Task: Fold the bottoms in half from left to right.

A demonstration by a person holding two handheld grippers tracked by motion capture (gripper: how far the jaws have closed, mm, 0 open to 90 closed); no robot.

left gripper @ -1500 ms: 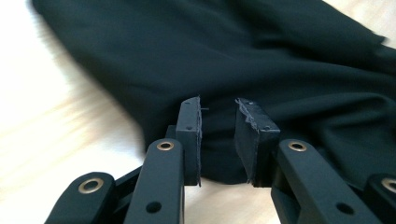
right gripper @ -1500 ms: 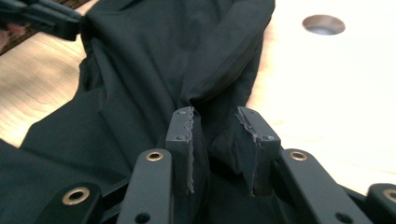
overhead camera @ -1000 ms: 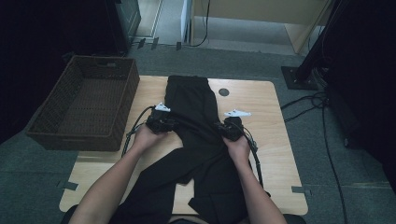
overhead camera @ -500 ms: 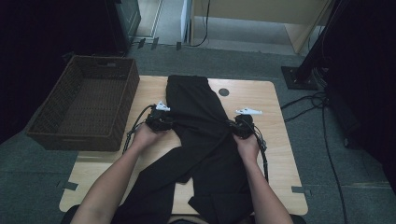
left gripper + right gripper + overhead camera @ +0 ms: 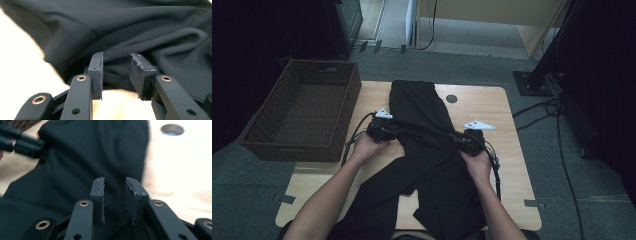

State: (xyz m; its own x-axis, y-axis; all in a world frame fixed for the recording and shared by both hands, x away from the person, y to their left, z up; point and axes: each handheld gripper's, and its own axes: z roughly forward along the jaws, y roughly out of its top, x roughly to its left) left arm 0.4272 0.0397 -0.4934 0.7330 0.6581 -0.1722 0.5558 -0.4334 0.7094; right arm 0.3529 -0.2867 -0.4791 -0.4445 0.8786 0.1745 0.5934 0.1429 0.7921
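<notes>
Lying lengthwise on the wooden bench (image 5: 502, 165), a black garment (image 5: 422, 115) is shown with its folded upper part reaching towards the far edge and its loose lower part spilling over the near edge. The left hand-held gripper (image 5: 396, 131) is placed at the garment's left edge; its jaws, having just been opening, are seen in the left gripper view set narrowly apart with fabric behind them and nothing pinched. The right hand-held gripper (image 5: 458, 138) is placed at the right edge; its jaws have likewise just opened, a narrow gap being left free of cloth. A wicker basket (image 5: 262, 131) is stationed at the bench's left.
</notes>
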